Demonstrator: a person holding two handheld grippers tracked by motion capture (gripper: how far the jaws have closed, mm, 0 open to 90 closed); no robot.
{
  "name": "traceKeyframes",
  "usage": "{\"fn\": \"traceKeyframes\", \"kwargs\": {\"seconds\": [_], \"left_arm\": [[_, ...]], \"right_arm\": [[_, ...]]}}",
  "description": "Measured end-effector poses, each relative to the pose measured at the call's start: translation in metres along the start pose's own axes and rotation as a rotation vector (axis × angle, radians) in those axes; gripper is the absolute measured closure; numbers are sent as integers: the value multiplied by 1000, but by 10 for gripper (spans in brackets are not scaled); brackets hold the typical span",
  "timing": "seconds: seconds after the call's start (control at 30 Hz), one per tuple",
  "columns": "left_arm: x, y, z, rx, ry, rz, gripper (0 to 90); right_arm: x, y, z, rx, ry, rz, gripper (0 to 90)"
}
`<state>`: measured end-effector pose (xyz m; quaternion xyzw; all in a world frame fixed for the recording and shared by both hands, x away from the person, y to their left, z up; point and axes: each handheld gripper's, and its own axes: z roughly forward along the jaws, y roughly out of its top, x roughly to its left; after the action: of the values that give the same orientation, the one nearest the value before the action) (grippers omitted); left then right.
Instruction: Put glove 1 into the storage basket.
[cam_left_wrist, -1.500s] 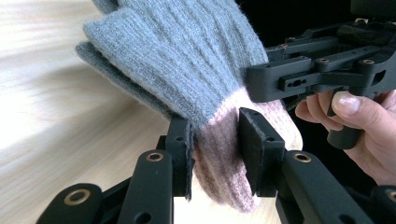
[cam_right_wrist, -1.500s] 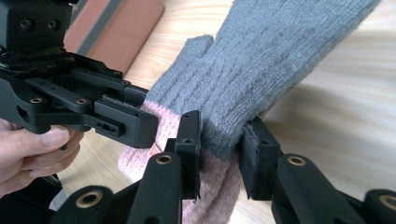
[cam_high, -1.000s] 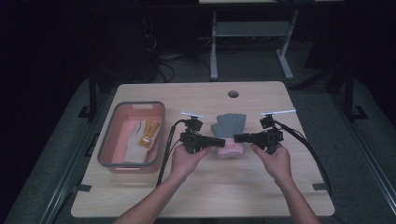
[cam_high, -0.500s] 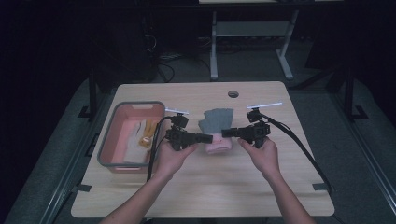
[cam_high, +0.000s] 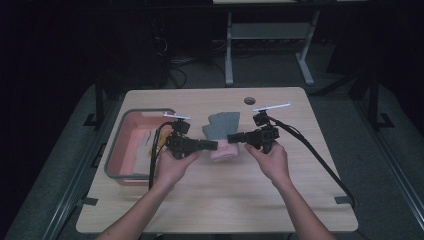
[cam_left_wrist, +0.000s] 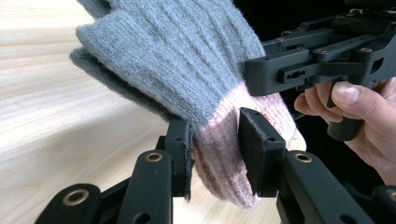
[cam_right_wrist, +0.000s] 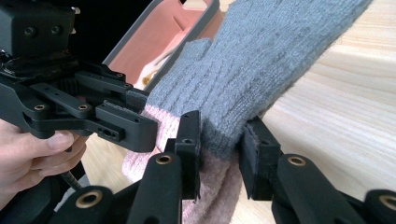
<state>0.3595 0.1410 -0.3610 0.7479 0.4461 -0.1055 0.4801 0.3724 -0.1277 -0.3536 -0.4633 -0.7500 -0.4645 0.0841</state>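
We take the grey-and-pink knitted glove as our landmark — it sits just left of the middle of the pale wooden surface, lifted by its pink cuff.

Well to the left of the glove stands a pink plastic bin with a grey rim, with some small pale items lying in it that we cannot make out. Between the bin and the glove we see the left gripper, held in the person's left hand; its jaws are clamped on the left edge of the pink cuff, and in the left gripper view the knit is pinched between the two black pads.

The glove's grey finger part points away from the person, toward the far edge of the surface.

At the glove's right side the right gripper, in the right hand, bites the fabric where grey meets pink — its jaws are closed on the knit in the right gripper view.
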Motion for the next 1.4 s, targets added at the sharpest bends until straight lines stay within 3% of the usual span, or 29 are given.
{"fn": "traceKeyframes", "kwargs": {"seconds": [0.63, 0.8, 0.93, 1.07, 1.17, 1.23, 1.4], "left_arm": [[14, 2, -30, -23, 27, 8, 655], [19, 4, -40, -31, 33, 16, 655], [23, 3, -46, -34, 45, 19, 655], [27, 3, -55, -42, 46, 17, 655], [29, 2, -60, -45, 55, 20, 655], [31, 2, -66, -60, 49, 2, 656], [35, 2, -76, -70, 58, 5, 656]], "right_arm": [[21, 19, 23, 15, 15, -36, 708], [24, 24, 30, 8, 45, -18, 708], [28, 27, 37, 11, 35, -39, 708], [31, 30, 43, 9, 55, -24, 709], [37, 33, 49, 17, 41, -50, 709], [40, 36, 51, 11, 57, -35, 709], [50, 42, 59, 15, 49, -76, 709]]}}
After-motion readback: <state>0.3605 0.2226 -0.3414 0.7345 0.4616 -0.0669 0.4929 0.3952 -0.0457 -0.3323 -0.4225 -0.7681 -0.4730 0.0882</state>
